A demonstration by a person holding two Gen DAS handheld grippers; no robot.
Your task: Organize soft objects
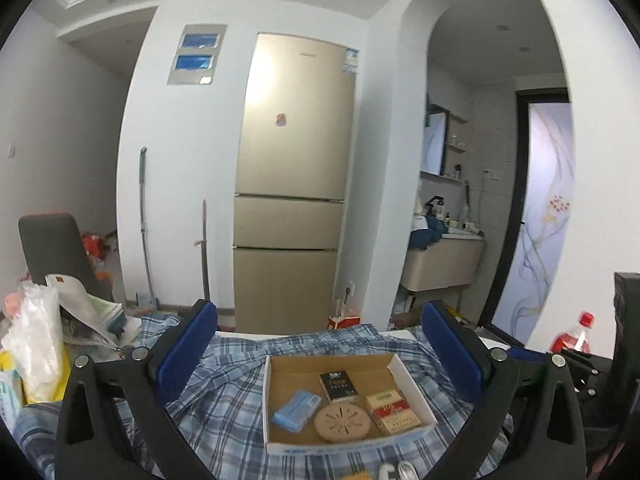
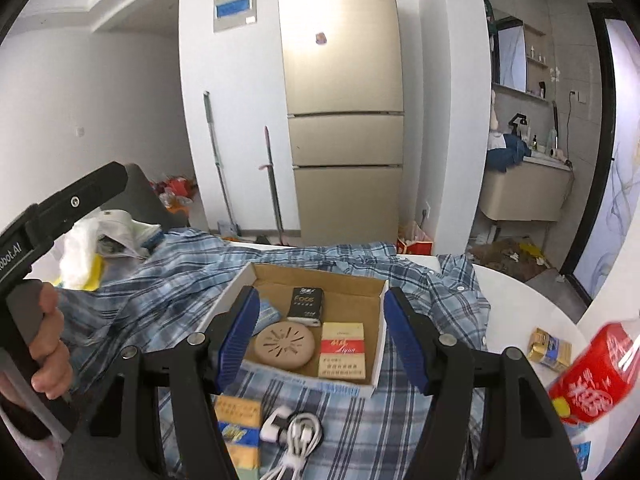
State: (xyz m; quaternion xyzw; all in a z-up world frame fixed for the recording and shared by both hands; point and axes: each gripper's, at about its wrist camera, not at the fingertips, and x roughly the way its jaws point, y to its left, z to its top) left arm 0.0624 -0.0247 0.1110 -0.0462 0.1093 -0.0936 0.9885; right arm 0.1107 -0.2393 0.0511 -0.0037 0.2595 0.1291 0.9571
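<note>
A shallow cardboard box (image 1: 276,400) (image 2: 380,344) lies on a blue plaid shirt (image 1: 224,412) (image 2: 160,280) spread over the table. In it are a blue tissue pack (image 1: 297,406) (image 2: 267,311), a black "Face" tissue pack (image 1: 338,386) (image 2: 306,304), a round tan disc (image 1: 341,424) (image 2: 285,345) and a red-and-white cigarette pack (image 1: 394,411) (image 2: 343,351). My left gripper (image 1: 320,344) is open and empty, held above the box. My right gripper (image 2: 318,332) is open and empty, its fingers either side of the box.
A yellow pack (image 2: 238,432) and a white charger with cable (image 2: 296,432) lie on the shirt in front of the box. Plastic bags and papers (image 1: 44,336) pile at the left. A red bottle (image 2: 592,376) and a small gold pack (image 2: 548,348) are at the right.
</note>
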